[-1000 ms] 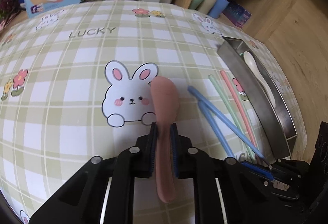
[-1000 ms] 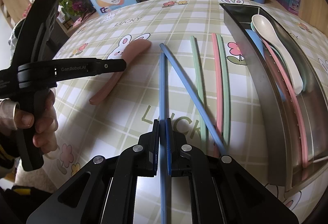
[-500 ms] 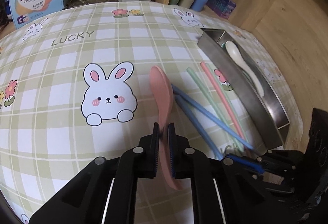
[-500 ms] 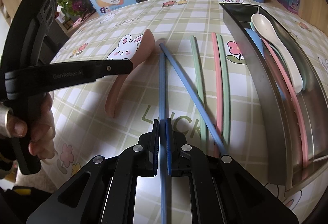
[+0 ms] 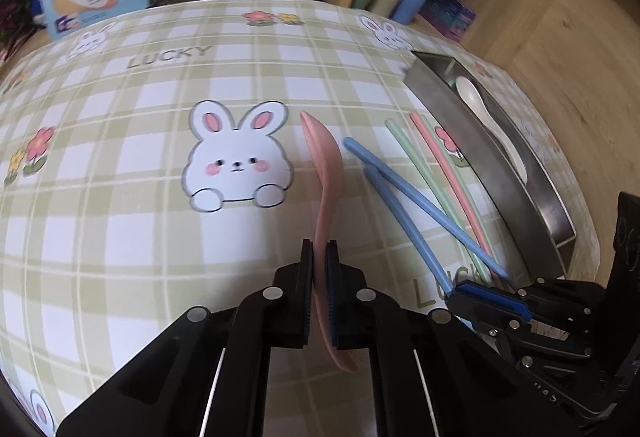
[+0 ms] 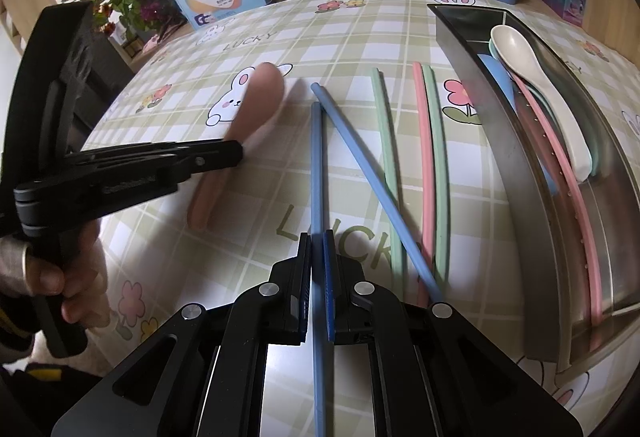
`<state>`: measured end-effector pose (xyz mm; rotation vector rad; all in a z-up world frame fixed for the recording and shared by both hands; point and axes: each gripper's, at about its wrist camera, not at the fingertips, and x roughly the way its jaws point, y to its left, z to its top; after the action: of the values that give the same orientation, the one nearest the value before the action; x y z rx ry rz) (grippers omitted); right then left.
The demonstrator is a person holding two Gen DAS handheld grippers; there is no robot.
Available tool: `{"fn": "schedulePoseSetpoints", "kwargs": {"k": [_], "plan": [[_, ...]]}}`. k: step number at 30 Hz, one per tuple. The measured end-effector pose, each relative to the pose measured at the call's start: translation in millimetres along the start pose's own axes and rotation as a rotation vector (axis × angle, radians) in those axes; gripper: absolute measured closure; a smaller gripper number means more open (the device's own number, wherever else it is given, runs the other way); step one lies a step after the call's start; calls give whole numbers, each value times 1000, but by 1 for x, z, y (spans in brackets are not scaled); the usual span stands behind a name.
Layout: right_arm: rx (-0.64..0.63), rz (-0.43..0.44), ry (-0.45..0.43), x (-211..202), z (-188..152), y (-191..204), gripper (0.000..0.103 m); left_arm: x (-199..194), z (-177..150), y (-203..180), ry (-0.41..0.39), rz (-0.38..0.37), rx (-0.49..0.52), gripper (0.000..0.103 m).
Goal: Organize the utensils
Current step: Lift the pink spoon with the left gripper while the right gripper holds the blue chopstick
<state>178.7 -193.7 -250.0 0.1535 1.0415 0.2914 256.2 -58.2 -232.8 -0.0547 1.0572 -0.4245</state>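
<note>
Gripping utensils in both grippers above the checked tablecloth [image 5: 120,237].
The left gripper [image 5: 319,257] clamps a pink spoon [image 5: 326,173], bowl ahead of its fingers; the right gripper [image 6: 317,249] pinches one blue chopstick [image 6: 316,165], its twin [image 6: 372,177] crossing just right of the fingers, the steel tray [image 6: 480,125] farther right.

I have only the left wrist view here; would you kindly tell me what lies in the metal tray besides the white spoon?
Observer: The right wrist view shows a pink chopstick lying lengthwise inside the tray, beside the white spoon.
Operator: Thank you. Is anything under that spoon?
Observer: Yes, a blue spoon sits partly beneath its bowl.
Operator: Has the right gripper really closed on a chopstick?
Observer: Yes, the right gripper is shut on the blue chopstick that runs straight ahead.
</note>
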Motion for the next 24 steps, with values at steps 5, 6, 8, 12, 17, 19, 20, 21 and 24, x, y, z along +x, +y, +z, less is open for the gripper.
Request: {"fn": "schedulePoseSetpoints", "kwargs": {"k": [5, 6, 8, 12, 17, 19, 20, 21, 24], "plan": [[-21, -20, 14, 4, 3, 6, 97, -21, -3, 5, -39, -13, -32, 97], [-28, -25, 16, 4, 5, 6, 97, -24, -3, 6, -44, -13, -33, 97], [-41, -37, 21, 5, 6, 9, 97, -30, -7, 8, -53, -18, -40, 97], [-66, -56, 28, 8, 11, 13, 96, -37, -15, 12, -59, -26, -56, 97], [-109, -78, 36, 11, 15, 19, 96, -38, -21, 15, -54, -39, -81, 97], [-124, -74, 41, 12, 17, 19, 97, -38, -22, 16, -52, -40, -83, 97], [-124, -70, 43, 12, 17, 18, 97, -39, -23, 16, -54, -41, -85, 97], [-124, -67, 44, 13, 18, 18, 97, -41, -23, 16, -60, -44, -89, 97], [-110, -55, 39, 12, 19, 15, 97, -45, -22, 17, -77, -48, -93, 97]]}}
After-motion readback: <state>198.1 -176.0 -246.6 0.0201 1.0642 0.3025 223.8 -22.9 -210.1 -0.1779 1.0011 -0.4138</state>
